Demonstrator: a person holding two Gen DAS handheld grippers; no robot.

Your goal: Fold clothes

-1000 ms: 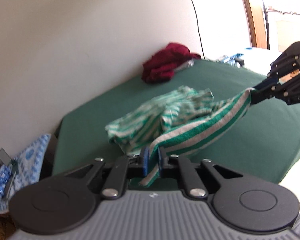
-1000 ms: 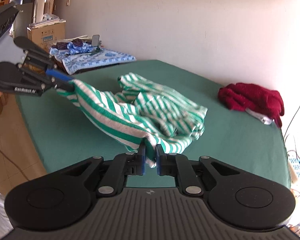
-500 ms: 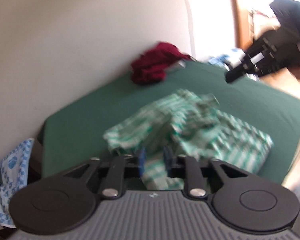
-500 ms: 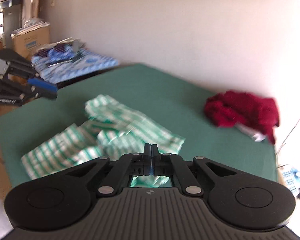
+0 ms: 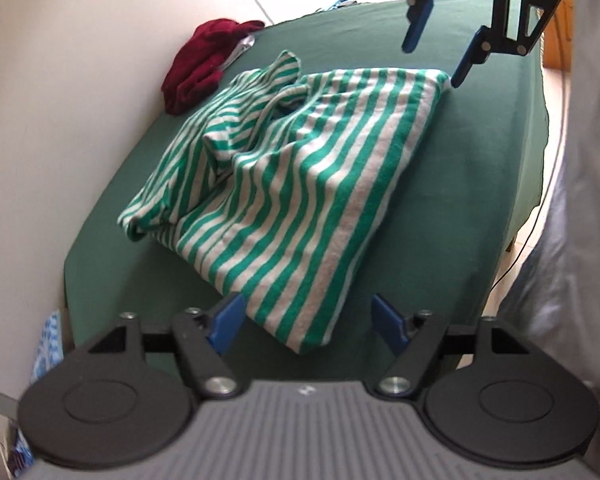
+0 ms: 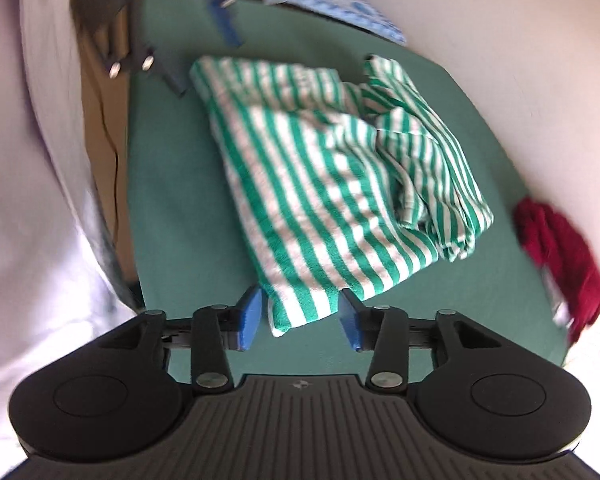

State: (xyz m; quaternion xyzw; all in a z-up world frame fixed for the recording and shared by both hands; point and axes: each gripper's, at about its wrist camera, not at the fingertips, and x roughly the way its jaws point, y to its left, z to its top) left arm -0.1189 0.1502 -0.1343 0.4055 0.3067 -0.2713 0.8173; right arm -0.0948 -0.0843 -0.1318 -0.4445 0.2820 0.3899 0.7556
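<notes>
Red cloth (image 6: 562, 248) smeared by blur in right wrist view, small pale item under it unreadable. Blue patterned cloth (image 6: 332, 0) cut by top edge. Left gripper (image 6: 202, 36) blurred there, body cut off. Person's white garment (image 6: 24, 184) cropped at left edge. Far half of striped shirt (image 5: 284, 184) bunched, folds hide inner layers.

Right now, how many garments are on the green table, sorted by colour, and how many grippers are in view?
Green-and-white striped garment: 1
Dark red garment: 1
Grippers, left gripper and right gripper, both jaws opening, neither pressing cloth: 2
Total: 4
</notes>
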